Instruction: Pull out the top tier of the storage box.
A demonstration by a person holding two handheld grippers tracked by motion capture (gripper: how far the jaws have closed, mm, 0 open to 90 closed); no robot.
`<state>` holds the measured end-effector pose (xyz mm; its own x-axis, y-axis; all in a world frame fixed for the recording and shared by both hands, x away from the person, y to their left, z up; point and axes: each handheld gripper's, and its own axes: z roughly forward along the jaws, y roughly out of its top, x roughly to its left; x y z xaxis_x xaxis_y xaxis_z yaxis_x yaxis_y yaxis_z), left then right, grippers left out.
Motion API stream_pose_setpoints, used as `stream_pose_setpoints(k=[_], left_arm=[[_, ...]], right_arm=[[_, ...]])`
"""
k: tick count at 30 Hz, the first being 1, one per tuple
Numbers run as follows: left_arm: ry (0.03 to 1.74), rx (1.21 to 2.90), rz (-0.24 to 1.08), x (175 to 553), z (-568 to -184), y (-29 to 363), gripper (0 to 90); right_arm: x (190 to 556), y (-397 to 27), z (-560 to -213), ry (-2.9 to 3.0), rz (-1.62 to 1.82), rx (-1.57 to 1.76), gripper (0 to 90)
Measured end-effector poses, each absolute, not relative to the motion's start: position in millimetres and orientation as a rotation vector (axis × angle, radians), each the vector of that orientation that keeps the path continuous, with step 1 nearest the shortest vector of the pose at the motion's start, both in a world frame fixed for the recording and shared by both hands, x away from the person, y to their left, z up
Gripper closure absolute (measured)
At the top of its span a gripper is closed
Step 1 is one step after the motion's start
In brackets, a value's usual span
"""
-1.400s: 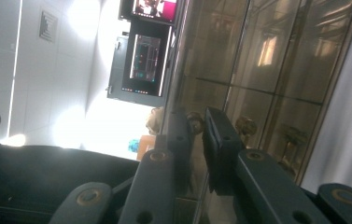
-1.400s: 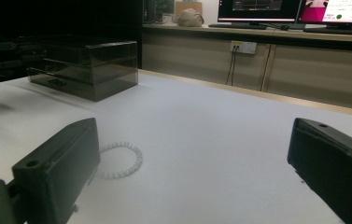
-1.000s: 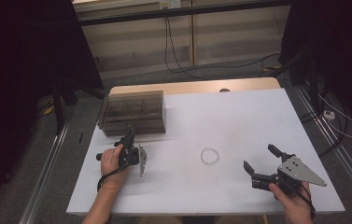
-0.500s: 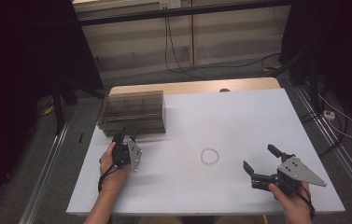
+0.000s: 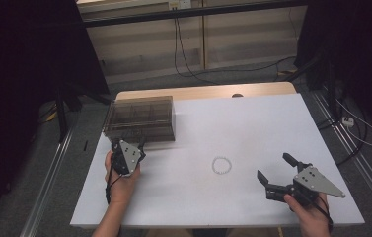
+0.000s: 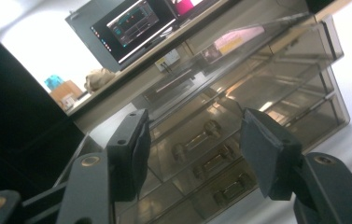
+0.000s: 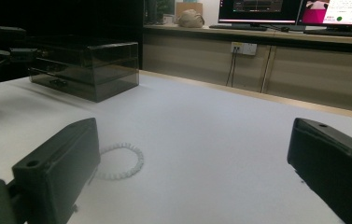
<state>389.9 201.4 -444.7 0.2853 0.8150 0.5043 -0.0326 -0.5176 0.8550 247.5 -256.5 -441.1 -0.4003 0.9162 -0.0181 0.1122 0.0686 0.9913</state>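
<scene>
Apparently empty smoky drawer box (image 5: 140, 120), drawers shut, left tool (image 6: 192, 154) facing handles.

Grey floor (image 5: 252, 81), dark surroundings

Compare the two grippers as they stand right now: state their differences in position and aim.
The left gripper sits right at the front of the smoky drawer box; the right gripper is out on bare table, away from the box. The left gripper points at the box's drawer handles; the right gripper points toward the white bead bracelet, apart from it. Both have open jaws holding nothing, and each is in a person's hand.
</scene>
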Motion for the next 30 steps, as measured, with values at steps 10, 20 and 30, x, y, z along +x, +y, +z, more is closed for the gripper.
stream_pose_setpoints(k=[10,20,30], left_arm=[[0.868,1.664,1.176,389.0,-433.3,200.2,31.2],[0.968,1.638,1.029,392.7,-426.1,206.1,22.9],[0.989,1.641,0.952,394.9,-411.7,211.6,17.5]], right_arm=[[247.4,-257.5,-441.4,1.627,1.413,1.048,2.0],[247.5,-257.1,-442.1,1.624,1.414,1.055,2.0],[247.5,-257.2,-442.1,1.623,1.413,1.055,2.1]])
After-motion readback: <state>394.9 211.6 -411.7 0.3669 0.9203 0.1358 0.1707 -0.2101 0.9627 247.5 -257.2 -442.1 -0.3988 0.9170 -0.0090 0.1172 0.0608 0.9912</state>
